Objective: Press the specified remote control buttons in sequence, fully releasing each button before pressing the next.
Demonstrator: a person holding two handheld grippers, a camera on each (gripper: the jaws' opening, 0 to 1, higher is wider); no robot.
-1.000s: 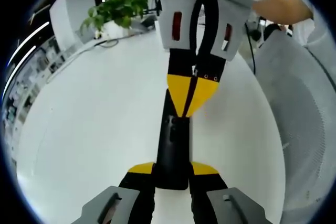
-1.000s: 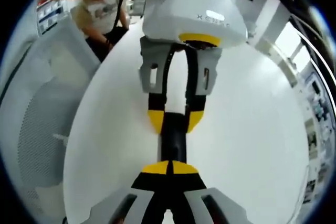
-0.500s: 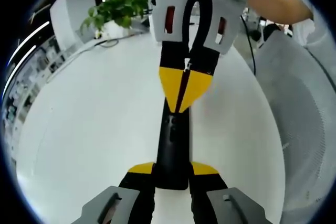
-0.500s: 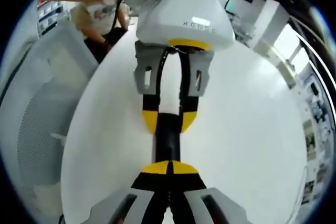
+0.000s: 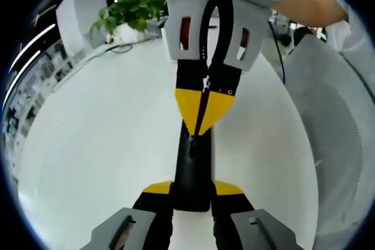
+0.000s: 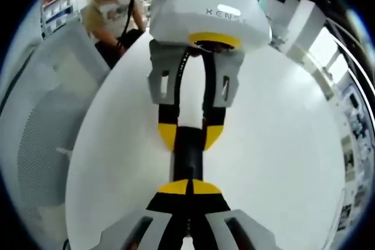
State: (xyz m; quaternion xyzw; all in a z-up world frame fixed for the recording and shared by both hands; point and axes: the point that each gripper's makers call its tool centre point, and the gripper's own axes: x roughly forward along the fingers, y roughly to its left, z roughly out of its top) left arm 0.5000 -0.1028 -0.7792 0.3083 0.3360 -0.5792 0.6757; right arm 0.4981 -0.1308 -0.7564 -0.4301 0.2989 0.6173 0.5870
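Note:
A slim black remote (image 5: 192, 165) lies lengthwise over the white table (image 5: 105, 133). My left gripper (image 5: 192, 190) is shut on the remote's near end, one yellow pad on each side. The right gripper (image 5: 199, 126) comes in from the top of the left gripper view, shut, and its joined yellow tips point down onto the remote's button face. In the right gripper view, the right gripper (image 6: 187, 188) stands shut over the remote (image 6: 187, 159), and the left gripper (image 6: 187, 137) clamps the remote's far end. The spot where the tips meet the remote is hidden.
A potted green plant (image 5: 132, 10) stands at the table's far edge. A grey mesh chair (image 5: 337, 127) sits beside the table, also seen as the chair (image 6: 35, 139). A person's forearm (image 5: 304, 7) reaches in above the right gripper.
The right gripper's shut tips have slid a little along the remote toward my left gripper and dipped lower onto it. The left gripper's hold is unchanged.

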